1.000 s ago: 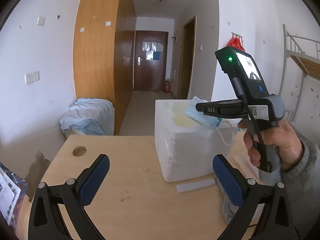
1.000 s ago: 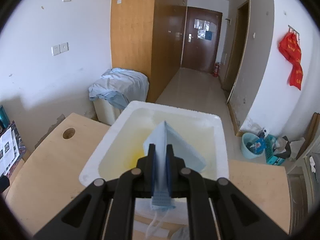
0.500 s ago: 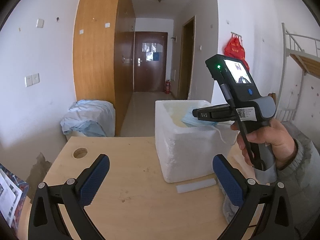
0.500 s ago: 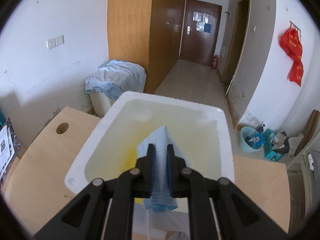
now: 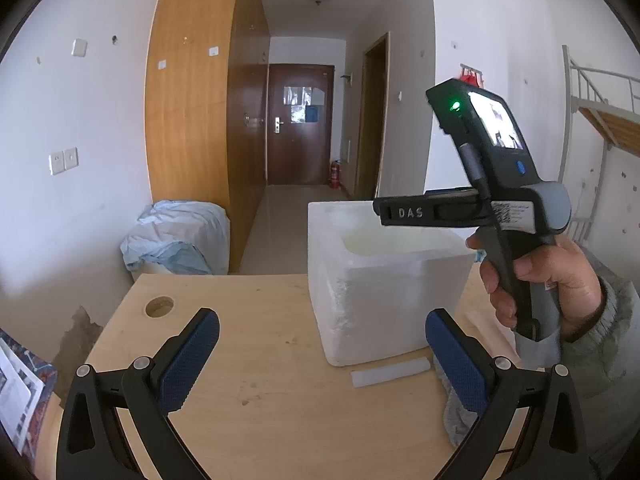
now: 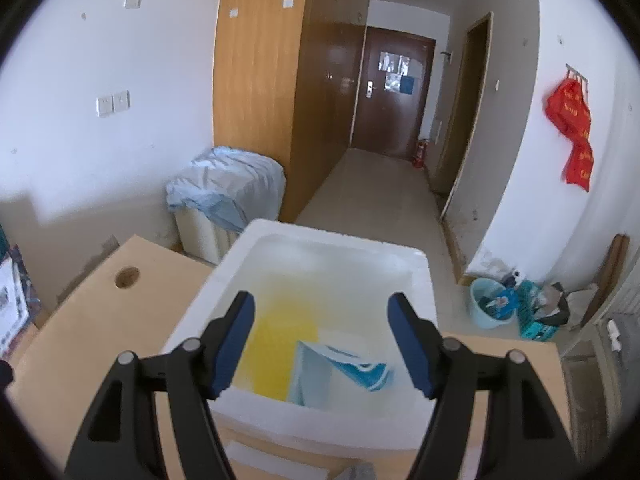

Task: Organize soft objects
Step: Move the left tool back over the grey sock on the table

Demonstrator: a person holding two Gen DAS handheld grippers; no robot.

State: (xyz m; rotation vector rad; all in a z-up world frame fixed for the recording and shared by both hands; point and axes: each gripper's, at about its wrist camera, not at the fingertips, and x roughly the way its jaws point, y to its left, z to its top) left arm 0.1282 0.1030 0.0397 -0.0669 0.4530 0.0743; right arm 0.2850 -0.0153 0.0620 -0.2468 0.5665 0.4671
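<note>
The right claw point(image 6: 322, 340) is just opening wide, dropping the blue mask point(image 6: 340, 372) into the white box point(image 6: 416, 258). The left claw point(image 5: 320, 356) is waiting wide and empty over the desk point(image 5: 260, 360). Next, the grey cloth point(image 5: 460, 420) at 4 o'clock probably needs grabbing.

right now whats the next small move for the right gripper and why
Probably lift the right gripper back out and clear of the foam box. Its jaws have just been opening and nothing sits between them; the blue face mask already lies inside the box beside a yellow patch, so this drop looks finished.
</note>
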